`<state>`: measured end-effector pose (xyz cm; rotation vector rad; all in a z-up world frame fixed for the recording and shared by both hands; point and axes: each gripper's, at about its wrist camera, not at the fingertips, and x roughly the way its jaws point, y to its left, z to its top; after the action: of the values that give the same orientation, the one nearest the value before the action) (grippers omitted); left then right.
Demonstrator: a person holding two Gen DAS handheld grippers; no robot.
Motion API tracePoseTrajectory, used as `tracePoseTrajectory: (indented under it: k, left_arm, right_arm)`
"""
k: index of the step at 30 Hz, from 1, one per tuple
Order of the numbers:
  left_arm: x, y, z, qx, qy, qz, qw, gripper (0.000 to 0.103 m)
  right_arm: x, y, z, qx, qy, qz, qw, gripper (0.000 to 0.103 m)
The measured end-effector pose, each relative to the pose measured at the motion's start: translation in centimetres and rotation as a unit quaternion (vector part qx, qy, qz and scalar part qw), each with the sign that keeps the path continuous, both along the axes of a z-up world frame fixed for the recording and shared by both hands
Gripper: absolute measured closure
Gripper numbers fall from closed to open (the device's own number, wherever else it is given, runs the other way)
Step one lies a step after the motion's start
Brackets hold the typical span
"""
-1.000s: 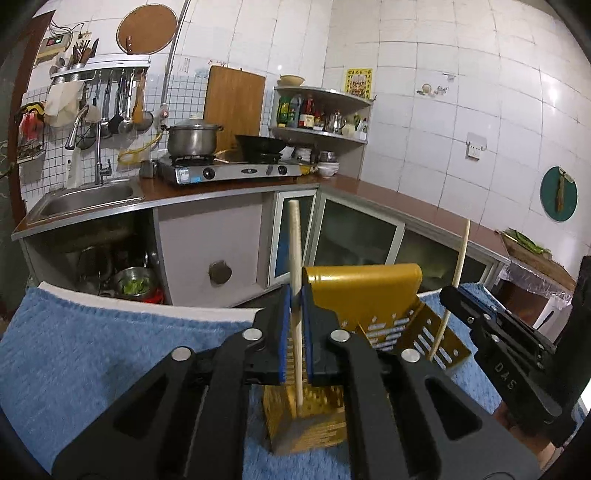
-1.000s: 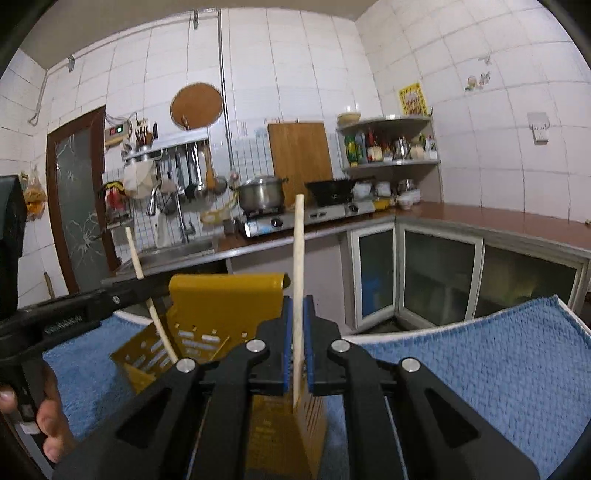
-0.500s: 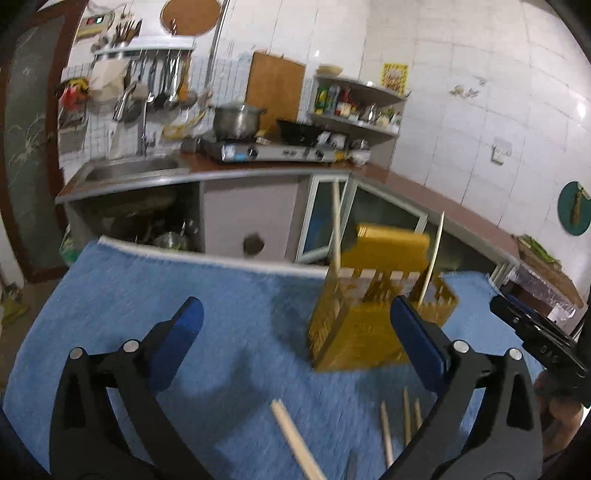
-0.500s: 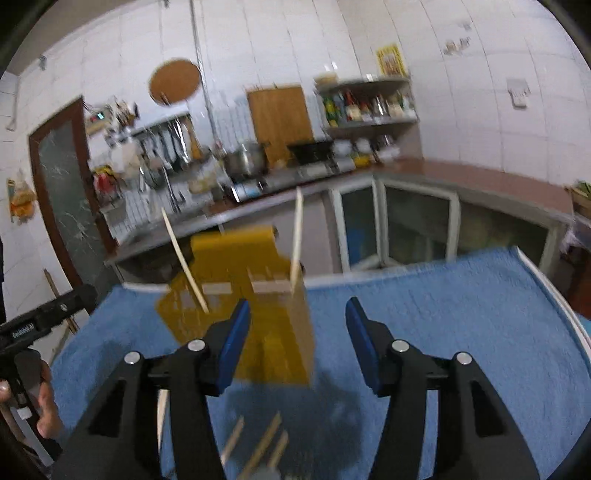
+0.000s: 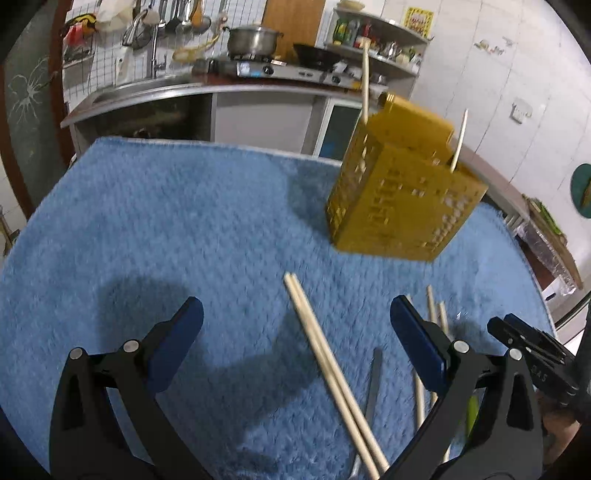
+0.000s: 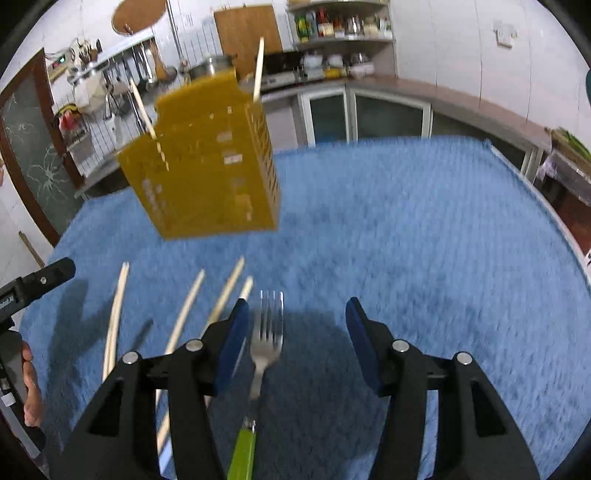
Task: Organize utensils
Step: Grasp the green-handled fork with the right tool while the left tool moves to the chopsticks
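A yellow perforated utensil holder (image 5: 402, 192) stands on the blue towel (image 5: 184, 229) with two chopsticks upright in it; it also shows in the right wrist view (image 6: 207, 162). My left gripper (image 5: 295, 343) is open above a pair of chopsticks (image 5: 328, 369) lying on the towel. More loose chopsticks (image 5: 436, 317) lie to its right. My right gripper (image 6: 295, 332) is open above a green-handled fork (image 6: 264, 354), with several loose chopsticks (image 6: 184, 317) to its left.
A kitchen counter with sink and gas stove (image 5: 258, 70) runs behind the table. A corner shelf with bottles (image 6: 332, 26) is on the back wall. The towel's right half (image 6: 443, 240) is bare.
Both grippers let go of the chopsticks they held in the holder, opened, and drew back and tilted down toward the utensils lying on the towel.
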<state>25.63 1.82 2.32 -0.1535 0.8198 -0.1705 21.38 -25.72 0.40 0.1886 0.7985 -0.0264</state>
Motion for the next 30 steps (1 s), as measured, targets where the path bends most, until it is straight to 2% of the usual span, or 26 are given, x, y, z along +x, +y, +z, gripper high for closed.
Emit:
tracePoseTrajectory:
  k: [5,7,13,19,23,24,26,27,29,30]
  left_arm:
    - [0.2,-0.6,-2.0,0.017,0.041,-0.012,0.9989,0.005]
    - [0.1,-0.9,-2.6,0.036,0.045,-0.005,0.9983,0.005]
    - [0.2,-1.3,-3.4,0.051,0.053,-0.006,0.9972,0.005]
    - [0.4,-2.3,-3.9,0.074,0.057,-0.002,0.9956,0.005]
    - [0.6,-2.6,-4.0,0.068,0.06,-0.002,0.9959,0.006]
    - [0.6,-2.7,-4.1,0.068,0.064,-0.003,0.9957,0.008]
    - [1.0,-2.9,-4.4,0.062,0.078,-0.013,0.9949,0.028]
    - [1.4,-2.9,-4.6,0.057,0.09,-0.015,0.9942,0.033]
    - [1.5,-2.7,-4.7,0.059,0.089,-0.003,0.9943,0.048]
    - [1.6,-2.5,-4.7,0.059,0.088,0.001,0.9944,0.051]
  right_arm:
    - [-0.5,0.9,-1.5,-0.005,0.022,0.008,1.0,0.049]
    - [-0.5,1.1,-2.0,-0.005,0.029,0.009,1.0,0.05]
    - [-0.4,1.9,-2.4,-0.009,0.038,0.017,0.999,0.05]
    - [-0.2,2.7,-2.7,-0.044,0.046,0.02,0.998,0.066]
    - [0.0,2.1,-2.7,-0.033,0.047,0.021,0.998,0.073]
    - [0.1,2.0,-2.7,-0.031,0.048,0.021,0.998,0.074]
    - [0.2,1.9,-2.7,-0.027,0.048,0.02,0.998,0.075]
    - [0.3,2.0,-2.7,-0.028,0.047,0.02,0.998,0.075]
    - [0.3,2.0,-2.7,-0.029,0.046,0.019,0.998,0.075]
    - [0.3,2.0,-2.7,-0.029,0.046,0.019,0.998,0.075]
